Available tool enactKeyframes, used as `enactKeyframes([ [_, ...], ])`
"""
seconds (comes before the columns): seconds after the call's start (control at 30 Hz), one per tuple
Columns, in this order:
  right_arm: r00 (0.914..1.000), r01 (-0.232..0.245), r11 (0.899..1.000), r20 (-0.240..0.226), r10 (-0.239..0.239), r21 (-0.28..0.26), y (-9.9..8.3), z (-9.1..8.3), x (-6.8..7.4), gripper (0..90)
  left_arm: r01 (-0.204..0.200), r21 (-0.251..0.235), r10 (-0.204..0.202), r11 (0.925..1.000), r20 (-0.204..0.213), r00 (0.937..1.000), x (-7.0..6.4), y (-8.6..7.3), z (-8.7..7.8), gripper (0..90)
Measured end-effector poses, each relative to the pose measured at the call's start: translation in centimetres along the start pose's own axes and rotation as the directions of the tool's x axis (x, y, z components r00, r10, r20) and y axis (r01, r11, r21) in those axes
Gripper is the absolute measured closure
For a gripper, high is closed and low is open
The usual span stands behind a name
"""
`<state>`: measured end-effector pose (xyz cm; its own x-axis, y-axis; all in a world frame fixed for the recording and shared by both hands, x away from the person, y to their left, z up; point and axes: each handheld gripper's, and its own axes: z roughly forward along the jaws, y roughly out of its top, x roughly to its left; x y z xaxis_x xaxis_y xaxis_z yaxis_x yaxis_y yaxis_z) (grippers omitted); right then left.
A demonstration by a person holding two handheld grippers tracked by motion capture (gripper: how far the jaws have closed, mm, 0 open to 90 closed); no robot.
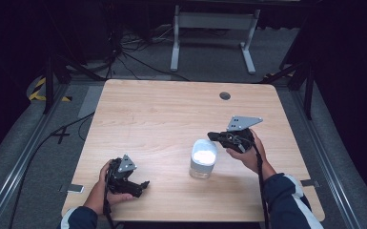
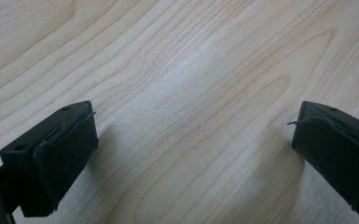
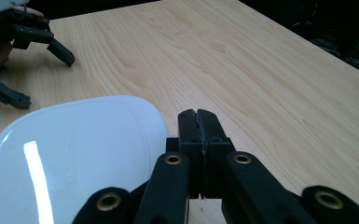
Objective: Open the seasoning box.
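right claw (image 3: 199,122) pinched closed on nothing, just beside the tub's (image 1: 203,159) white lid (image 3: 74,158). left claw (image 2: 191,154) gaping wide, empty, well apart over bare table (image 1: 162,114). tub sits mid-table: looks light, rigid plastic, glossy lid likely slick; grab the clear side walls, not the top.

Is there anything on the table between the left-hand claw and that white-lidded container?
Nothing: in the high view, bare wooden table lies between the left gripper and the container.
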<state>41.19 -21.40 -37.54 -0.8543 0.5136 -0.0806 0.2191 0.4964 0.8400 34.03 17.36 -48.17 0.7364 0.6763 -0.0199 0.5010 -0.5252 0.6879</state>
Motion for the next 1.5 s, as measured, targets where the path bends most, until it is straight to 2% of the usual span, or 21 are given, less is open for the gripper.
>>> enactKeyframes([
  [0.1, 1.0000, 0.001, 1.000, -0.008, -0.001, -0.020, 0.1, 0.0, 0.1, 90.0, 0.001, 0.001, -0.001, 1.0000, 0.001, 1.0000, 0.0, 0.0, 0.0, 0.3],
  [0.13, 0.9999, -0.003, 1.000, -0.010, 0.002, -0.023, 0.1, -0.1, 0.2, 90.0, -0.010, 0.001, 0.010, 0.9999, -0.005, 0.9999, 0.0, 0.0, 0.0, 0.3],
  [0.23, 0.9998, -0.001, 0.999, -0.020, 0.001, -0.036, 0.3, -0.2, 0.4, 90.0, 0.001, 0.001, -0.001, 1.0000, 0.001, 1.0000, 0.0, 0.0, 0.0, 0.3],
  [0.37, 0.9996, 0.009, 0.999, -0.028, -0.010, -0.032, 0.4, -0.1, 0.6, 90.0, -0.001, -0.001, 0.001, 1.0000, -0.002, 1.0000, 0.0, 0.0, 0.0, 0.3],
  [0.53, 0.9997, -0.007, 0.999, -0.026, 0.006, -0.038, 0.2, -0.1, 0.4, 90.0, 0.001, -0.001, -0.001, 1.0000, -0.001, 1.0000, 0.0, 0.0, 0.0, 0.3],
  [0.57, 0.9994, -0.003, 0.999, -0.035, 0.002, -0.041, 0.2, -0.2, 0.6, 90.0, -0.017, 0.002, 0.017, 0.9999, -0.006, 0.9998, 0.1, 0.0, 0.0, 0.3],
  [0.77, 0.9991, 0.018, 0.999, -0.037, -0.019, -0.038, 0.3, -0.1, 0.9, 90.0, -0.012, 0.001, 0.012, 0.9999, -0.004, 0.9999, 0.1, 0.0, 0.0, 0.3],
  [0.97, 0.9991, 0.003, 0.999, -0.041, -0.005, -0.043, 0.2, 0.0, 0.6, 90.0, -0.017, 0.000, 0.017, 0.9998, 0.008, 0.9998, 0.0, 0.2, 0.0, 2.6],
  [1.03, 0.9991, 0.003, 0.999, -0.042, -0.005, -0.043, 0.3, 0.0, 0.6, 90.0, -0.023, -0.008, 0.023, 0.9997, 0.020, 0.9995, -0.1, 0.4, -0.1, 8.7],
  [1.07, 0.9991, 0.004, 0.999, -0.042, -0.006, -0.043, 0.3, 0.1, 0.6, 90.0, -0.035, -0.020, 0.035, 0.9992, 0.039, 0.9986, -0.1, 0.7, -0.2, 16.5],
  [1.1, 0.9990, 0.000, 0.999, -0.044, -0.002, -0.042, 0.3, 0.1, 0.6, 90.0, -0.030, -0.030, 0.032, 0.9991, 0.055, 0.9980, -0.3, 0.9, -0.2, 23.7],
  [1.13, 0.9991, -0.001, 0.999, -0.043, -0.001, -0.042, 0.3, 0.1, 0.6, 90.0, -0.031, -0.043, 0.034, 0.9986, 0.061, 0.9976, -0.5, 1.2, -0.2, 22.3],
  [1.17, 0.9991, 0.000, 0.999, -0.043, -0.002, -0.042, 0.3, 0.1, 0.6, 90.0, -0.053, -0.063, 0.057, 0.9966, 0.076, 0.9954, -0.7, 1.8, -0.3, 23.0],
  [1.2, 0.9991, 0.002, 0.999, -0.042, -0.003, -0.041, 0.3, 0.1, 0.6, 90.0, -0.063, -0.082, 0.069, 0.9947, 0.081, 0.9943, -1.0, 2.1, -0.4, 33.5],
  [1.27, 0.9991, 0.004, 0.999, -0.042, -0.006, -0.041, 0.3, 0.1, 0.6, 90.0, -0.089, -0.140, 0.105, 0.9861, 0.105, 0.9889, -1.5, 3.5, -0.8, 40.5],
  [1.3, 0.9990, 0.002, 0.999, -0.044, -0.004, -0.042, 0.3, 0.1, 0.6, 90.0, -0.091, -0.164, 0.111, 0.9823, 0.118, 0.9867, -1.8, 4.0, -0.9, 48.3],
  [1.33, 0.9990, 0.003, 0.999, -0.044, -0.005, -0.044, 0.3, 0.1, 0.5, 90.0, -0.085, -0.193, 0.113, 0.9775, 0.138, 0.9839, -2.2, 4.7, -1.0, 52.1],
  [1.37, 0.9992, 0.001, 0.999, -0.040, -0.003, -0.041, 0.3, 0.2, 0.5, 90.0, -0.099, -0.206, 0.132, 0.9736, 0.151, 0.9797, -2.5, 5.3, -1.0, 58.9],
  [1.43, 0.9997, 0.003, 0.999, -0.025, -0.003, -0.035, 0.2, 0.2, 0.4, 90.0, -0.136, -0.228, 0.174, 0.9641, 0.156, 0.9722, -3.3, 6.3, -1.1, 67.0],
  [1.5, 0.9995, -0.003, 0.999, -0.032, 0.002, -0.039, 0.1, 0.3, 0.3, 90.0, -0.155, -0.231, 0.192, 0.9606, 0.146, 0.9705, -4.0, 7.2, -0.9, 74.2],
])
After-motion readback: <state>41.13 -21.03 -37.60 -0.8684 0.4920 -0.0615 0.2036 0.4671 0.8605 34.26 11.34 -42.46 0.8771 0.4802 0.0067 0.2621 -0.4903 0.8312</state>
